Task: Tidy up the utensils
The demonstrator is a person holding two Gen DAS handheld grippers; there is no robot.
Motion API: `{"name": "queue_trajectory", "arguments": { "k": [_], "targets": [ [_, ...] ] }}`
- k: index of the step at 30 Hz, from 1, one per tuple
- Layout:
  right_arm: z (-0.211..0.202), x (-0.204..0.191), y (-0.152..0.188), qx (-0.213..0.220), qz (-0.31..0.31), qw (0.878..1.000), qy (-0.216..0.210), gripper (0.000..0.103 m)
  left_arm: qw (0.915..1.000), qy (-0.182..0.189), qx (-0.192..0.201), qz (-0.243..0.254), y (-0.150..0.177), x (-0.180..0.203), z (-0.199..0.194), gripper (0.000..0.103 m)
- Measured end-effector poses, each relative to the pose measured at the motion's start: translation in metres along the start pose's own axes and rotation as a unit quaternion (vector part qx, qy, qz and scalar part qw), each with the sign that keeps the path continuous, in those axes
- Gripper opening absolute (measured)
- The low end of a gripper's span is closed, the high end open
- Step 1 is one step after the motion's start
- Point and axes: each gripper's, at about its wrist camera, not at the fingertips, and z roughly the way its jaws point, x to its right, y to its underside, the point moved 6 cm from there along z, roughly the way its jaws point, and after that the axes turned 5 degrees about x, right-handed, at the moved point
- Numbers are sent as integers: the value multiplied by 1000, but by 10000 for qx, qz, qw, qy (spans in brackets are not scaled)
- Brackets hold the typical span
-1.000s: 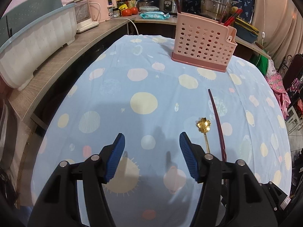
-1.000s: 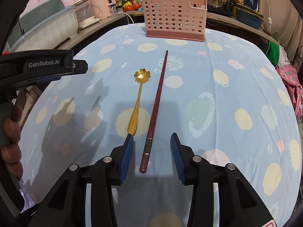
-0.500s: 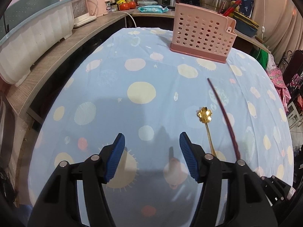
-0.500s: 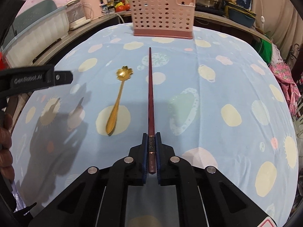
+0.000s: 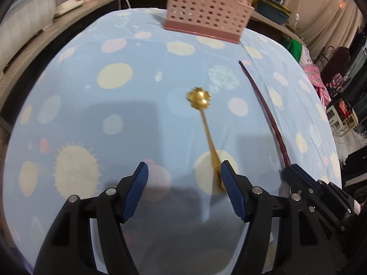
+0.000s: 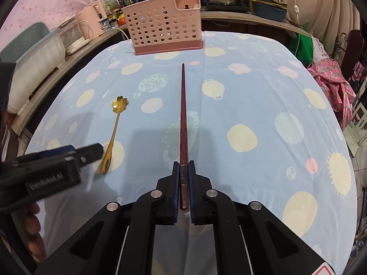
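Right hand-held gripper (image 6: 183,190) clamped on chopstick (image 6: 183,114), butt hidden between pads; left hand-held gripper (image 5: 184,190) opening, empty.

Spoon and chopstick side by side on a table, a caddy standing behind them.
On the cloth (image 6: 240,96), the spoon (image 6: 113,133) lies left of the chopstick (image 6: 183,119), both pointing toward the caddy (image 6: 165,26) at the far edge. The chopstick's near end sits between the right gripper's (image 6: 183,183) pads; the left gripper (image 5: 184,178) hangs over the spoon's handle end. A counter (image 6: 243,18) with pots runs behind the caddy and along the table's left.
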Motion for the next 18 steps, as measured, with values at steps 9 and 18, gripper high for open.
{"name": "queue_trajectory", "arguments": {
  "k": [9, 18],
  "targets": [
    [0, 2, 3, -33, 41, 10000, -32, 7, 9991, -182, 177, 349, 2, 4, 4, 50],
    [-2, 1, 4, -12, 18, 10000, -44, 7, 9993, 265, 200, 172, 2, -7, -5, 7]
  ]
}}
